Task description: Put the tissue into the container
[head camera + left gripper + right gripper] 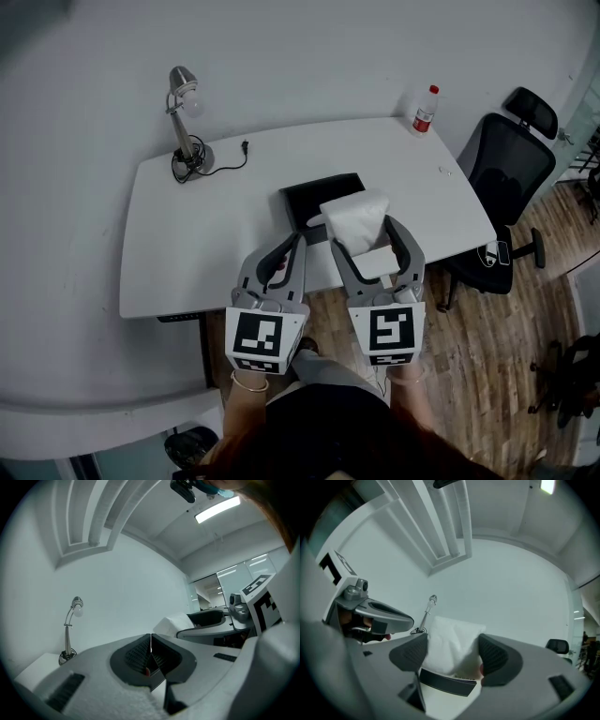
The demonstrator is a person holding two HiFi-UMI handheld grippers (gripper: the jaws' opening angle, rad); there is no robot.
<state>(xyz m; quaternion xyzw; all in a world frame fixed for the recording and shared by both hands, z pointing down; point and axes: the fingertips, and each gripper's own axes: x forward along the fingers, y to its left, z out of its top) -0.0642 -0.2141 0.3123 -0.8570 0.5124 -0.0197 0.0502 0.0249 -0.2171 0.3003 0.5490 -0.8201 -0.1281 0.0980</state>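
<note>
1. Two grippers in play, both held out in front of us over the near edge of the white table (187, 234).
2. Right gripper (364, 234) is clamped on the tissue pack (356, 216). Its own view shows a dark pad pressed into each side of the white pack, w/ the pack bulging up between them.
3. From the head view, the tissue pack sits over the near right corner of the black container (314, 187). We can't tell if it touches the container or hangs just above it (angle's too steep for that).
4. Left gripper (298, 242) has its jaws pressed together w/ nothing between them. It's just beside the right one, its tip at the container's near left edge.
5. Container lies flat approx mid-table, dark and shallow, and the part not covered by the pack shows only black.
6. Other stuff on the table:
   - desk lamp (183, 122) at the far left corner, cord coiled at its base
   - bottle (425, 110) w/ a red cap at the far right corner
7. Black office chair (502, 187) stands off the right end of the table, on the wood floor (487, 375).
</note>
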